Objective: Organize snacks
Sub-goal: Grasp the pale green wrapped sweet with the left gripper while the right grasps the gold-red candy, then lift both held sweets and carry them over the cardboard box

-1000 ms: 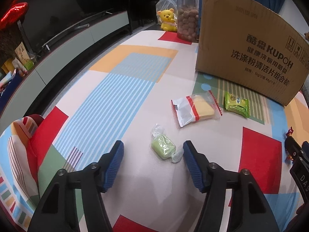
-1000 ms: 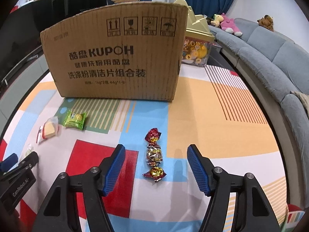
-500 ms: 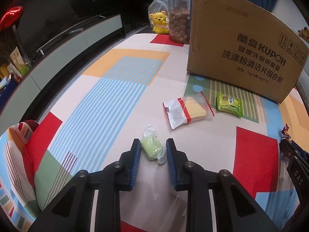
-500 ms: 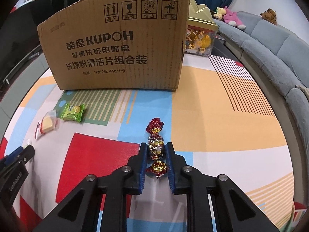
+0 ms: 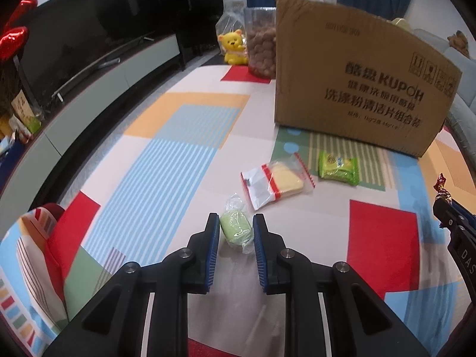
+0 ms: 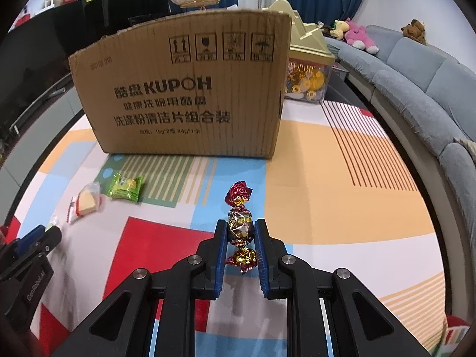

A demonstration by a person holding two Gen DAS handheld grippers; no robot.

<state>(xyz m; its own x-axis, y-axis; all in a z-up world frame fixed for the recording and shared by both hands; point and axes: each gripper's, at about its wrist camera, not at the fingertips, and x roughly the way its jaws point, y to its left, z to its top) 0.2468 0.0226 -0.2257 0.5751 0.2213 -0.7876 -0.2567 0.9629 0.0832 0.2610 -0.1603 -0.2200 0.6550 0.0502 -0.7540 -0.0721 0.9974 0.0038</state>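
Note:
My left gripper [image 5: 236, 223] is shut on a pale green wrapped snack [image 5: 236, 229] and holds it above the patterned table. My right gripper [image 6: 240, 226] is shut on a red and gold foil candy [image 6: 240, 226], lifted off the table; that candy also shows at the right edge of the left wrist view [image 5: 442, 189]. A yellow cake in a clear and red wrapper [image 5: 278, 180] and a green snack packet [image 5: 338, 168] lie on the table in front of a large cardboard box [image 5: 357, 89]. The box also shows in the right wrist view [image 6: 190, 101].
A yellow bear toy [image 5: 233, 46] and a bag of brown nuts [image 5: 261, 50] stand behind the box's left side. A gold-lidded gift container [image 6: 309, 71] stands behind its right side. A grey sofa [image 6: 416, 89] runs along the right, a dark TV cabinet [image 5: 89, 68] along the left.
Both grippers went from wide open to shut, the left on the green snack, the right on the foil candy. Both have since risen and moved a little toward the box.

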